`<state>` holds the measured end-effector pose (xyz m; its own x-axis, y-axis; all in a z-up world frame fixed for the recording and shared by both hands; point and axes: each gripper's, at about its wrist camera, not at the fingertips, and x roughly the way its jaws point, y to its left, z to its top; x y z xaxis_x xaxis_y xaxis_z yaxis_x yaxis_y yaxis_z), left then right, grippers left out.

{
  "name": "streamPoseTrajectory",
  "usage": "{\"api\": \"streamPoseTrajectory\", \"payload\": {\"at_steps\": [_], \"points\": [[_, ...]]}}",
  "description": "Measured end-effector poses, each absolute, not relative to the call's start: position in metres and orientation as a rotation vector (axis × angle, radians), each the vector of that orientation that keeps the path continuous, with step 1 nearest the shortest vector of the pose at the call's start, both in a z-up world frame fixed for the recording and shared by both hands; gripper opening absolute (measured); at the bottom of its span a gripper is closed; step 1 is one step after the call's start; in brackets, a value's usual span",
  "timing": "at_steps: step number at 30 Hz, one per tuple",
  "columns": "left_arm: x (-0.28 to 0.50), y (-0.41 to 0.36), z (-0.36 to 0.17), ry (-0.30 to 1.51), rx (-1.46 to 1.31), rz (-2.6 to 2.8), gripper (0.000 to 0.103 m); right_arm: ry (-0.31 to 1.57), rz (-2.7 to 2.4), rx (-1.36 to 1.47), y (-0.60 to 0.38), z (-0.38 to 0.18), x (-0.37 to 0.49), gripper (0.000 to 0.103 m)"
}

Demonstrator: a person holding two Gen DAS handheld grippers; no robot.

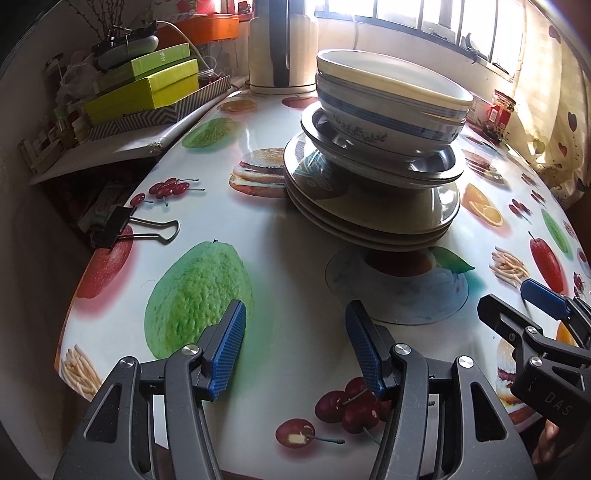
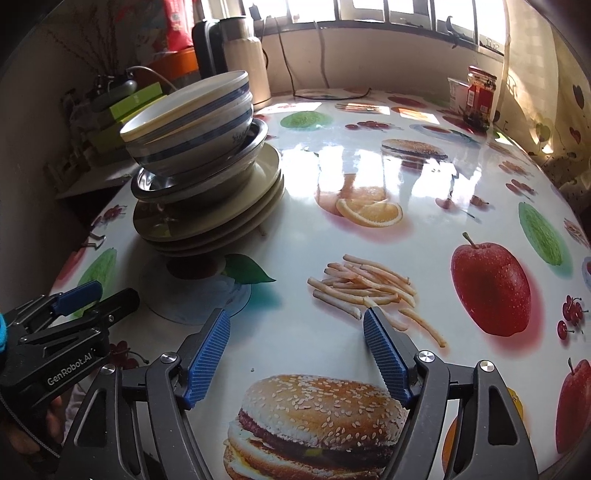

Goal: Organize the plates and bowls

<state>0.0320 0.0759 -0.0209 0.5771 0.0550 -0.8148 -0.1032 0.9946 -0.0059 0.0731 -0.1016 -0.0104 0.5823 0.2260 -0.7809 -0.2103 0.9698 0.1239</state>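
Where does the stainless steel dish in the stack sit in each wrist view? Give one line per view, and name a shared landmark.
Left wrist view: the steel dish is right of centre in the upper half, under the blue-striped bowls and on the beige plates.
Right wrist view: the steel dish is upper left, in the same stack.
Shared landmark: the white kettle behind the stack.

Backlit by window [image 2: 369, 14], glare on table [image 2: 369, 166]; fisheye warp, dark corners.

Kettle [image 1: 282, 44], jar [image 2: 480, 98], binder clip [image 1: 122, 227], boxes [image 1: 147, 88].
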Motion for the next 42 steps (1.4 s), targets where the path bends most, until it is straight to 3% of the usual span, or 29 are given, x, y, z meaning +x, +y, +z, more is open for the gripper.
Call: {"api": "streamPoseTrajectory", "payload": {"at_steps": [42], "points": [[0.0317,0.0766,-0.0212,0.942,-0.058,0.099,0.058,0.913,0.227,-0.001,-0.0982,-0.0122,0.0706,0.081]]}}
